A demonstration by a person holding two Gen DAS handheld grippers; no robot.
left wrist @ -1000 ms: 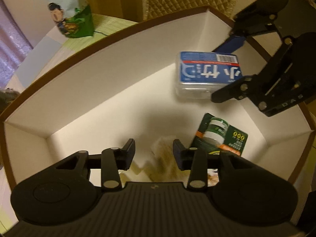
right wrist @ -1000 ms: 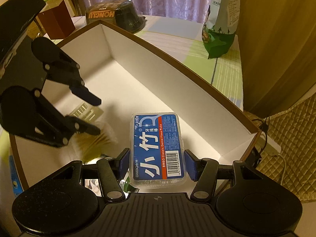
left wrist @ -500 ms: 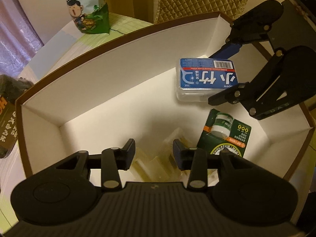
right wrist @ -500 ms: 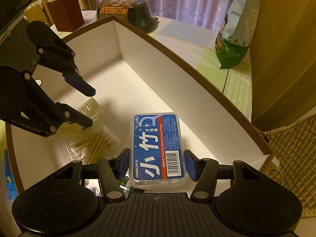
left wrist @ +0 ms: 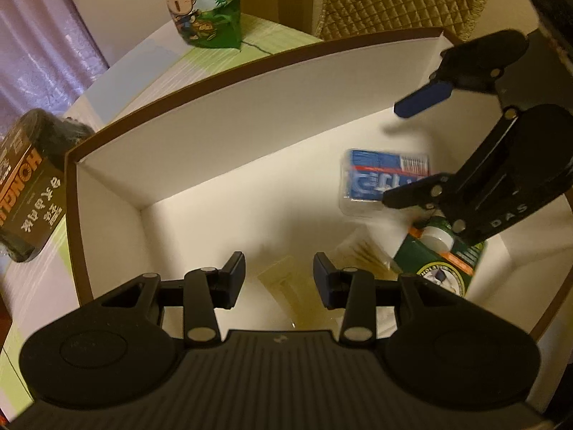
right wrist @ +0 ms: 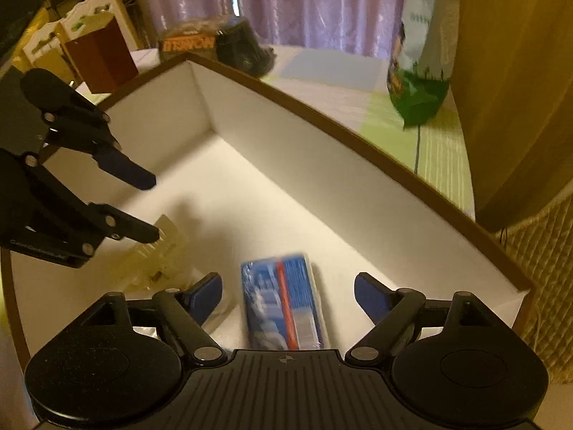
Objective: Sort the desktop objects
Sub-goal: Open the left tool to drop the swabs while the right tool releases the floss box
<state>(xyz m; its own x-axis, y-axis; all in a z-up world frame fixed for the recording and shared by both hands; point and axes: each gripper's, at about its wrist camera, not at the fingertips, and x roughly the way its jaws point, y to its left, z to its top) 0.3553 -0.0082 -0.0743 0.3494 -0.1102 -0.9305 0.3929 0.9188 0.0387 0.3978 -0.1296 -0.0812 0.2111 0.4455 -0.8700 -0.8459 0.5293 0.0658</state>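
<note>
While both tools hang over the white box (left wrist: 229,132), the right gripper (right wrist: 288,292) has its jaws spread wide, and the blue dental floss pick box (right wrist: 283,304) lies loose on the box floor between them, touching neither finger. The left gripper (left wrist: 279,274) is parted and empty above a clear packet, probably toothpicks (left wrist: 286,286). Right of it lies a green carded jar (left wrist: 438,254).

table (left wrist: 118,82) | on it: box (left wrist: 250,107), snack bag (left wrist: 204,3), dark package (left wrist: 28,186)
</note>
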